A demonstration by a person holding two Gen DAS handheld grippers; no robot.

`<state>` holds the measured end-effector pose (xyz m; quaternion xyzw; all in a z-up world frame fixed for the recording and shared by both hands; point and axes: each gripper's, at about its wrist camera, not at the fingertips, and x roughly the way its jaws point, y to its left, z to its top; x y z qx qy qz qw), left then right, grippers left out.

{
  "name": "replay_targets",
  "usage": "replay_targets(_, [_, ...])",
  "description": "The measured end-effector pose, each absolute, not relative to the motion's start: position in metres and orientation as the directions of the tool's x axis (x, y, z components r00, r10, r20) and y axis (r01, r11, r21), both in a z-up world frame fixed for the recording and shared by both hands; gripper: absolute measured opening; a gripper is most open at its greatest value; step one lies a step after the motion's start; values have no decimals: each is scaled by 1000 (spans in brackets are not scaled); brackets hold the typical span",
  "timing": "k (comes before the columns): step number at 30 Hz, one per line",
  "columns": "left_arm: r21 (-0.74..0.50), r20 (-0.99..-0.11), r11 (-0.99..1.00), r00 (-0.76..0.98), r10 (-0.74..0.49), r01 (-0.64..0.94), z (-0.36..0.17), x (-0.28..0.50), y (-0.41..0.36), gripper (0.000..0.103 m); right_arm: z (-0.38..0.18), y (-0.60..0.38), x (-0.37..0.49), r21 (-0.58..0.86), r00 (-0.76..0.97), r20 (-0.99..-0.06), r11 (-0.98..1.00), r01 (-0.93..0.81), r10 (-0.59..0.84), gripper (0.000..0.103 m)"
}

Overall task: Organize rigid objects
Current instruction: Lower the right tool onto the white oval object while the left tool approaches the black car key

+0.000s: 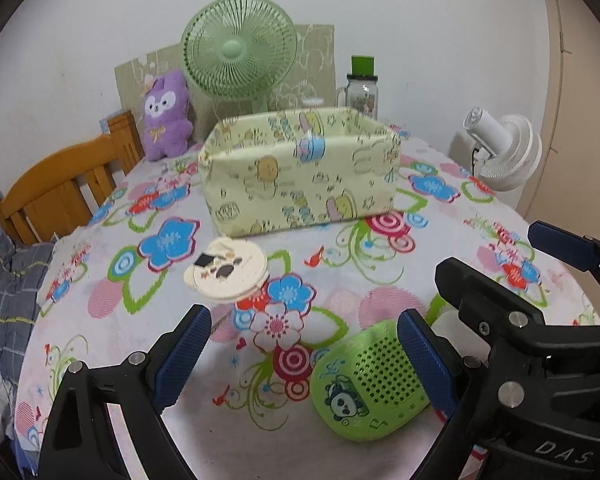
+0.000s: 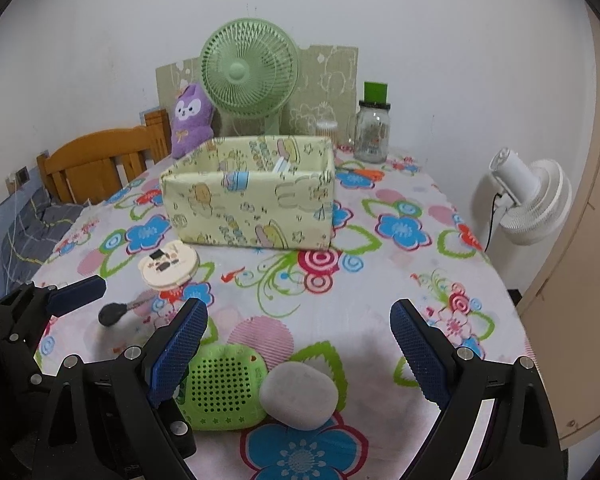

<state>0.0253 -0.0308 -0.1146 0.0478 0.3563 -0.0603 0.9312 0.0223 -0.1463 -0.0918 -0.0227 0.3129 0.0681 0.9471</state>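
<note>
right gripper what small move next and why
Probably lower the right gripper a little further and close on the white oval case. Its jaws stand open with the case lying between and below them, beside the green speaker, and the fabric box waits beyond.

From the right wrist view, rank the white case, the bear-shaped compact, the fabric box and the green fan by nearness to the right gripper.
1. White case, between the right gripper fingers.
2. Bear-shaped compact, ahead left.
3. Fabric box, mid-table.
4. Green fan, by the back wall.
</note>
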Motion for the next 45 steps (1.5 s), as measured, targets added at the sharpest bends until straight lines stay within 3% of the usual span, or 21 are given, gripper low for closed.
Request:
replay_targets(16, [42,-722,989,688,-69,142,-152,29,-28,95,-135,-149,32,11,752,-654,995,-100,83,87])
replay_targets(29, [54,-722,987,689,-65,150,-154,22,-27,96,-145,-157,28,56,730,-677,996,-76,93,86])
replay_targets(36, [50,-721,989,690,-62,141,-156,22,-25,102,-155,-162,31,165,673,-724,985,-46,153,74])
replay_targets(41, [44,-722,989,688,-68,144,-157,22,-25,103,-153,-154,30,173,667,-723,982,-76,179,59])
replay_targets(45, [21,-729,989,679,-87,149,-157,24,-22,103,-152,-150,31,156,669,-723,984,-84,172,58])
